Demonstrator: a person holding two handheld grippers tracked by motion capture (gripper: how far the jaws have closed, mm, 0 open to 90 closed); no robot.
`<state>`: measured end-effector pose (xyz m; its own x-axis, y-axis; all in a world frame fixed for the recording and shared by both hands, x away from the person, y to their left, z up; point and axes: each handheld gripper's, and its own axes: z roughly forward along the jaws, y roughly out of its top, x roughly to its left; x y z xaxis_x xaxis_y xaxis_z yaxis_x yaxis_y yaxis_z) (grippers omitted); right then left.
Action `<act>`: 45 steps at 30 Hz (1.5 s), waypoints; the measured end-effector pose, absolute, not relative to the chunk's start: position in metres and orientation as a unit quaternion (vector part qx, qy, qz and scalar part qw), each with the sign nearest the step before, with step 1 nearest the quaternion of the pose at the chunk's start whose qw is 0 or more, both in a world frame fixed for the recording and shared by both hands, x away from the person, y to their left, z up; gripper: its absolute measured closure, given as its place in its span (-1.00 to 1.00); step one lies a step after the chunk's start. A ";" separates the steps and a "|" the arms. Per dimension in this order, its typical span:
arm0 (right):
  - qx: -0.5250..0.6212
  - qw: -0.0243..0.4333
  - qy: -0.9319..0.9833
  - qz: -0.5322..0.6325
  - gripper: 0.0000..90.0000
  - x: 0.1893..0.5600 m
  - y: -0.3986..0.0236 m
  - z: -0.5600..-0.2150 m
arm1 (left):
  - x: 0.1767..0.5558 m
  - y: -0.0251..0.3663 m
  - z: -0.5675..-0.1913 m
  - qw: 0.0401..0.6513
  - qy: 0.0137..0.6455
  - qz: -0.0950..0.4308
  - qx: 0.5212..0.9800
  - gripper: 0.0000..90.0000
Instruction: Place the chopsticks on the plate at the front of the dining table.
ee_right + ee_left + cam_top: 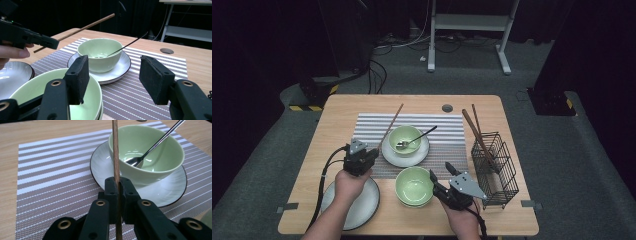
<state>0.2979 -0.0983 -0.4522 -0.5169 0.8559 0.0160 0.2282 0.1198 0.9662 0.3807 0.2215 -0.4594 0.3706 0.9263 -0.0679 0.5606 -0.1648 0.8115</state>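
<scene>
My left gripper [373, 151] [119, 184] is shut on a brown wooden chopstick [391, 125] [115, 150] [85, 27], held just left of a green bowl [405, 138] [147, 152] [99, 52]. That bowl holds a metal spoon [417, 139] [150, 150] and stands on a white plate [405, 156] [162, 190] [120, 70] over the striped placemat [447, 130]. My right gripper [440, 172] [113, 77] stands open with nothing between its pads, beside a second green bowl [414, 186] [42, 87] near the front edge.
A black wire basket [495, 167] with two more chopsticks [478, 137] leaning out of it stands at the table's right. A grey plate [354, 205] [12, 77] lies at the front left under my left hand. A round hole [447, 108] sits near the far edge.
</scene>
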 end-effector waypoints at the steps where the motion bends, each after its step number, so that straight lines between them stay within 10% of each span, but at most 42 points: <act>1: 0.394 0.294 0.688 0.534 -0.09 0.298 -0.098 -0.452 | 0.382 0.221 -0.461 0.394 0.513 0.229 0.727 0.89; 45: 0.399 0.282 0.690 0.533 -0.08 0.299 -0.097 -0.454 | 0.405 0.212 -0.485 0.284 0.532 0.187 0.776 0.89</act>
